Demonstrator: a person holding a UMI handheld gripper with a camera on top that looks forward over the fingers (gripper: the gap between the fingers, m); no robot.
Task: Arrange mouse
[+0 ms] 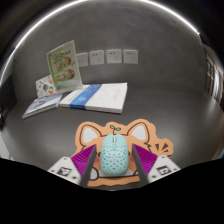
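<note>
Resting on an orange cat-shaped pad [120,140], the pale blue mouse [114,156] lies between the fingers [113,168], which stand open either side without pressing it. Books [80,97] lie beyond on the counter [170,115].

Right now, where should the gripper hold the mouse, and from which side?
Grip the mouse across its two long sides near the middle, coming from behind, as now. Its narrow oval body lies lengthwise between the open fingers on the cat-shaped mat, so the pads would probably meet its flanks squarely.
</note>
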